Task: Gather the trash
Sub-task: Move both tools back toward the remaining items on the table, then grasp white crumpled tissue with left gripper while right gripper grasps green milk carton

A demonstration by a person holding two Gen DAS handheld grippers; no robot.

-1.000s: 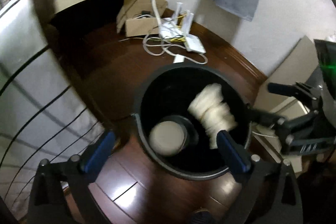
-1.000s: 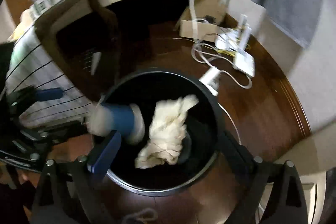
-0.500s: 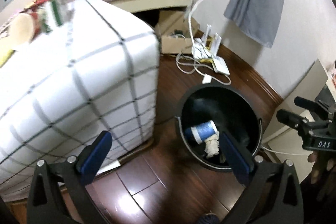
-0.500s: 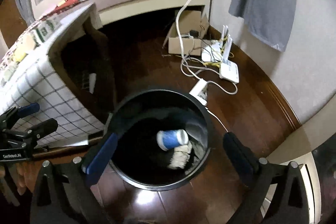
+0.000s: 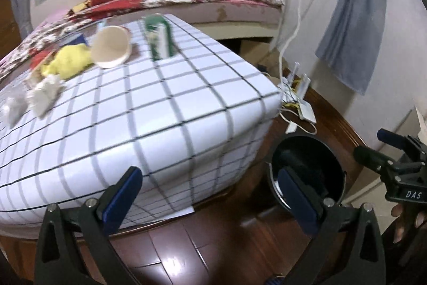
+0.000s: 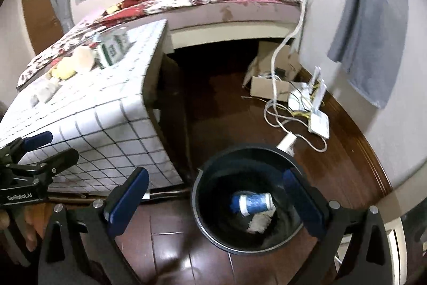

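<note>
In your left wrist view, your left gripper [image 5: 210, 194] is spread wide with nothing between its blue pads [image 5: 121, 194]. It hangs over the dark wood floor [image 5: 173, 253], low in the frame. The white tabletop with black grid lines [image 5: 149, 108] fills the middle. At the upper left of it lie a crumpled yellow paper [image 5: 70, 63], a tan paper cup on its side [image 5: 110, 47], a green and white carton [image 5: 160, 38] and two white paper wads [image 5: 44, 94]. The round black trash bin [image 5: 307, 170] stands on the floor at the lower right, beside the tabletop. Your right gripper [image 5: 373, 148] shows at the right edge, spread apart.

In your right wrist view, your right gripper [image 6: 213, 202] is spread wide and holds nothing. The bin [image 6: 197, 205] sits low in the middle. Inside it lie a blue and white paper cup [image 6: 252, 203] and a white crumpled paper [image 6: 257, 222] just below it. Your left gripper [image 6: 42, 148] is at the left edge, spread apart.
</note>
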